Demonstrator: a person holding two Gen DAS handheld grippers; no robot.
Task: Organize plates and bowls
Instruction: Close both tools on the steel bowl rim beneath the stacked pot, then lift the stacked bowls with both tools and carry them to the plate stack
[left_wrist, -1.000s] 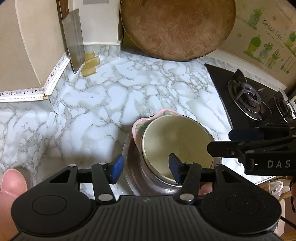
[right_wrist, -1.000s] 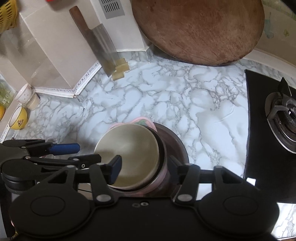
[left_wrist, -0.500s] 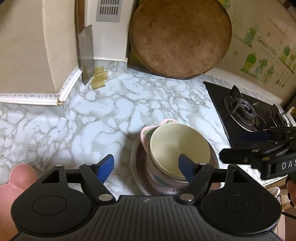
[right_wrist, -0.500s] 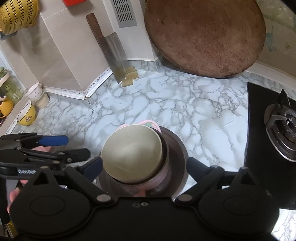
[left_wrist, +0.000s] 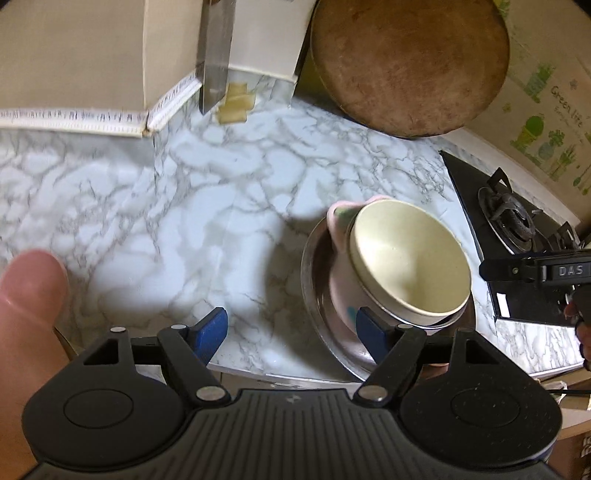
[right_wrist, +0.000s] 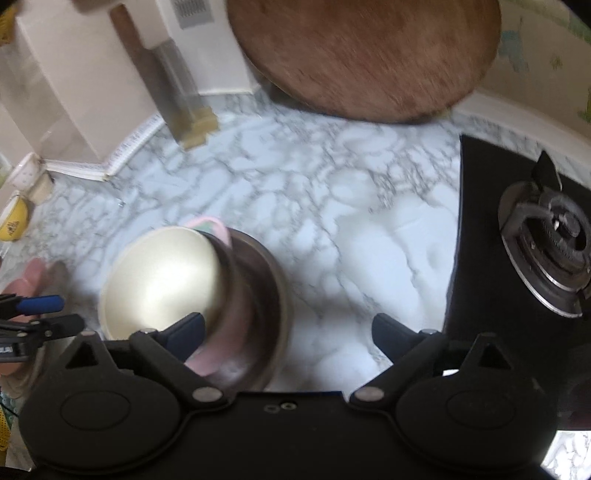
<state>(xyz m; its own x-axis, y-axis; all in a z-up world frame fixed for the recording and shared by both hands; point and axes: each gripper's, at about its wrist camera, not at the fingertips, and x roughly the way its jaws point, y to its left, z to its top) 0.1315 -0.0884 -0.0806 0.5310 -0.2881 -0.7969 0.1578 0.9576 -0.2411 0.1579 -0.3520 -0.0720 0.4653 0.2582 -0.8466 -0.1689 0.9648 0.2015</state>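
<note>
So the cream round bowl (left_wrist: 408, 266) sits nested in a pink bowl (left_wrist: 341, 275) on a round steel plate (left_wrist: 314, 269), near the marble counter's (left_wrist: 207, 206) front edge. Left gripper (left_wrist: 291, 332) is released, holding nothing. Right gripper (right_wrist: 288, 332) is empty too, jaws closing slightly.

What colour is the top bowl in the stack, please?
Cream, a pale yellowish white. The top bowl shows best in the left wrist view.

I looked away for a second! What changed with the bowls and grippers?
Both let go: the left hand-held gripper and right hand-held gripper released the cream bowl and drew apart; the right one's jaws are narrowing slightly. The bowls stay stacked on the metal plate.
</note>
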